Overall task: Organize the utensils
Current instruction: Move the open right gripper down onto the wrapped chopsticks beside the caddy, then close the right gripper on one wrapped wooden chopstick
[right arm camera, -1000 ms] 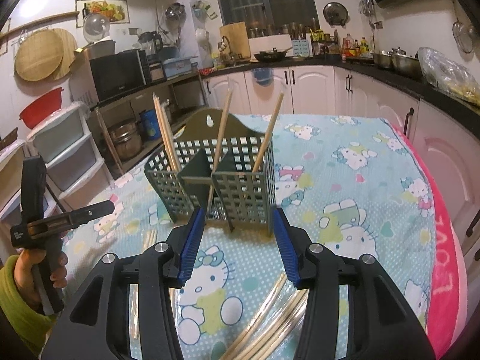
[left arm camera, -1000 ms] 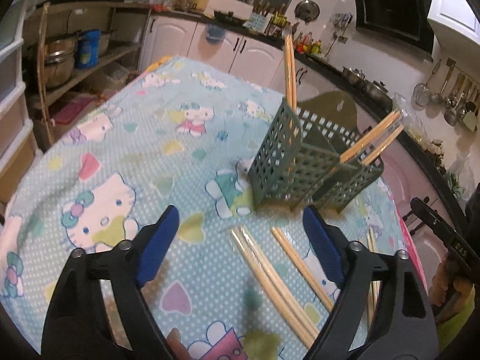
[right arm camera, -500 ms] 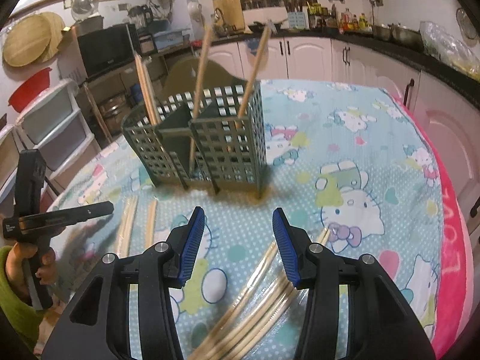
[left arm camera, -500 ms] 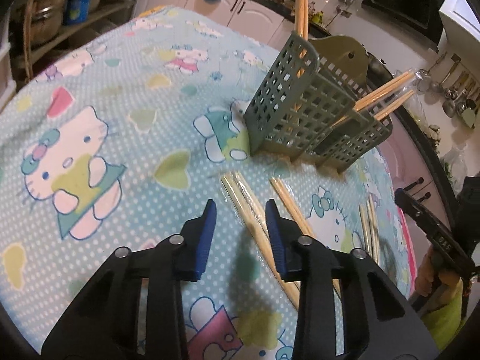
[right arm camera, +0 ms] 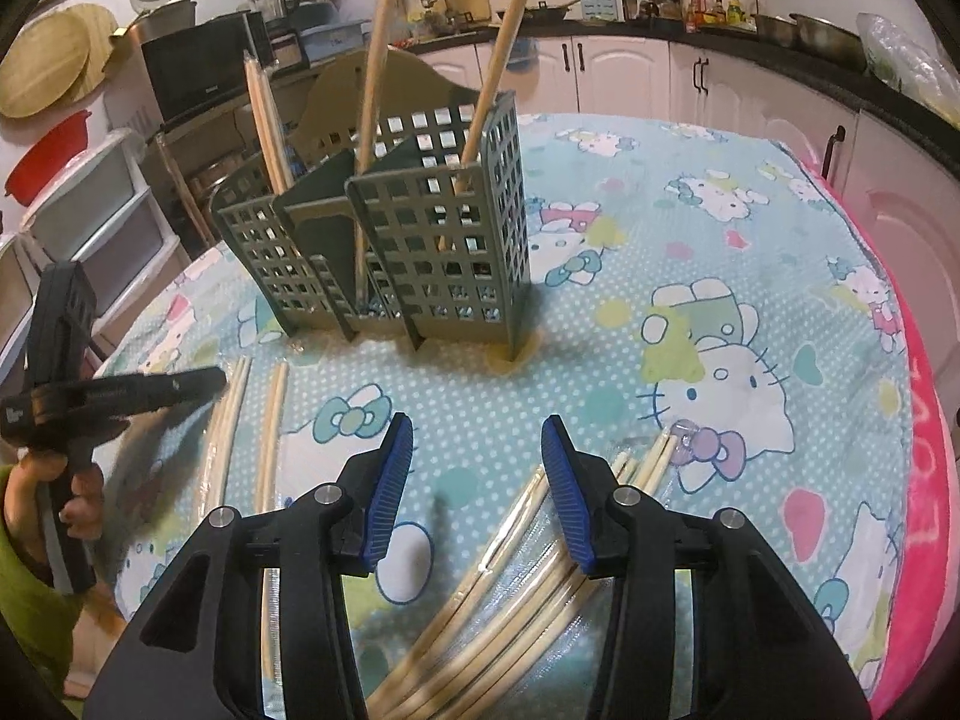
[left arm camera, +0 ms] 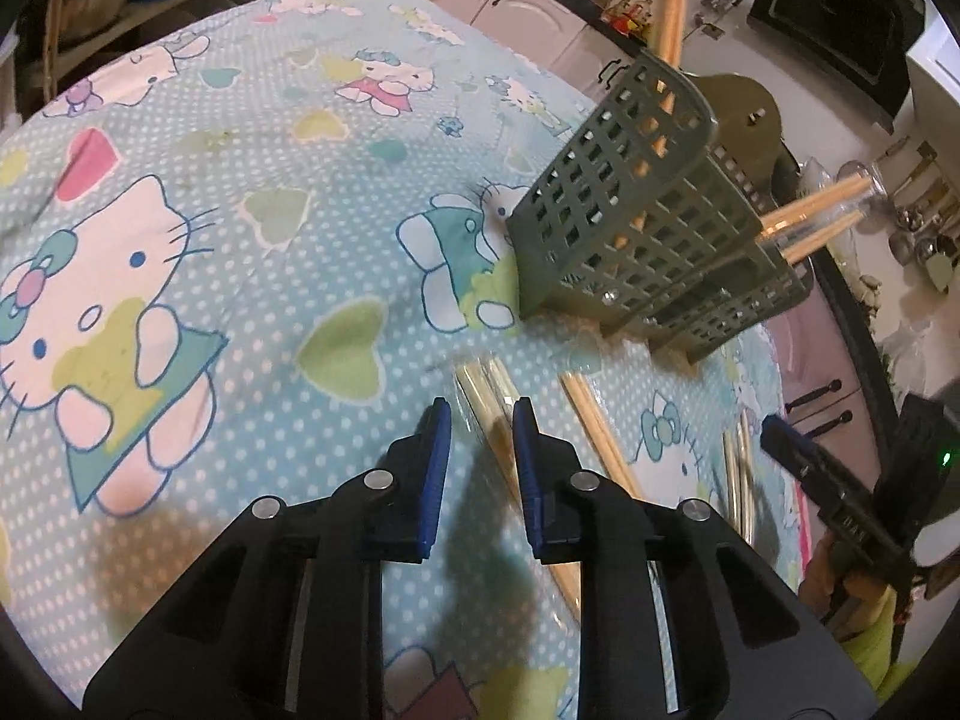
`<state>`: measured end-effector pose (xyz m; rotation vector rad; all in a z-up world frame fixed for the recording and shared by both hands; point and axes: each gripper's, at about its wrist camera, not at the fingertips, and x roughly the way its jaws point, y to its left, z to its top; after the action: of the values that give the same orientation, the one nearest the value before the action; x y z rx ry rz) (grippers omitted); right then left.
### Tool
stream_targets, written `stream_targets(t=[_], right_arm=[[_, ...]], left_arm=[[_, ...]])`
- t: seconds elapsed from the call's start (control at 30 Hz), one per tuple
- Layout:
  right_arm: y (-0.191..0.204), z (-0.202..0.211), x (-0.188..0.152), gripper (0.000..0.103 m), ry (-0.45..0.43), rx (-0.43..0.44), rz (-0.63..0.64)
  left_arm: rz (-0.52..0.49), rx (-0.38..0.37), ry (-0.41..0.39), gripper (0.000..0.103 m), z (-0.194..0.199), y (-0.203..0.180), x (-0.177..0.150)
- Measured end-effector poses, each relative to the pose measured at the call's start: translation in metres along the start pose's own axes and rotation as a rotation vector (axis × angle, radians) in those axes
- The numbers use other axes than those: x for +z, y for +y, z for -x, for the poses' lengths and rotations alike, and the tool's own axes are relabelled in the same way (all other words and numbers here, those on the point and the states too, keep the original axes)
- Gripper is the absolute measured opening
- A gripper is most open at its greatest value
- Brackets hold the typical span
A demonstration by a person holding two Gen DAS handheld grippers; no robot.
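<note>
A grey-green slotted utensil holder (left arm camera: 630, 228) (right arm camera: 390, 252) stands on the table with several wooden chopsticks upright in it. A wrapped pair of chopsticks (left arm camera: 486, 384) lies flat between the pads of my left gripper (left arm camera: 480, 405). Its jaws are closing, and a sliver of cloth still shows beside the pair. A single chopstick (left arm camera: 591, 420) lies just to the right. My right gripper (right arm camera: 477, 420) hangs open over a loose bundle of chopsticks (right arm camera: 516, 552), gripping nothing. The left gripper (right arm camera: 198, 381) also shows at that view's left edge.
A Hello Kitty cloth (left arm camera: 240, 210) covers the table, with a pink border (right arm camera: 924, 480) along the right edge. A hand (right arm camera: 78, 504) holds the left gripper's handle. Two more chopsticks (right arm camera: 273, 420) lie left of the holder. Cabinets and shelves ring the table.
Both grippers have dropped closer to the table. The left jaws went from wide to narrow around the wrapped pair. The right jaws look the same width.
</note>
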<state>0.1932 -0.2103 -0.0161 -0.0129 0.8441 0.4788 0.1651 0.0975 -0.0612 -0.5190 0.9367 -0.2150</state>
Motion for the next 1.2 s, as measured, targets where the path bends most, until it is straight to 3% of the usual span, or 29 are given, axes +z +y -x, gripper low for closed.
stream_targets(t=[0.2,0.37,0.63,0.77,0.97,1.2], right_arm=[[-0.003,-0.007,0.0,0.042,0.027,-0.002,-0.001],[-0.005,-0.013,0.001,0.042,0.055,-0.013,-0.002],[-0.012,-0.027,-0.001,0.041,0.122,-0.067,-0.026],[-0.014,-0.035,-0.003,0.037,0.147,-0.064,-0.044],[0.001,-0.043,0.0,0.015,0.156,-0.044,-0.017],[0.026,-0.049,0.006,0.011,0.157,0.031,-0.003]], left_arm=[[0.06,-0.05,0.002,0.015,-0.007,0.009,0.011],[0.089,-0.073,0.003,0.007,-0.009,0.014,0.016],[0.088,-0.082,0.0,0.003,-0.004,0.018,0.018],[0.082,-0.085,-0.008,0.002,0.003,0.02,0.018],[0.073,-0.077,-0.018,0.001,0.012,0.023,0.017],[0.079,-0.071,-0.016,0.001,0.018,0.031,0.015]])
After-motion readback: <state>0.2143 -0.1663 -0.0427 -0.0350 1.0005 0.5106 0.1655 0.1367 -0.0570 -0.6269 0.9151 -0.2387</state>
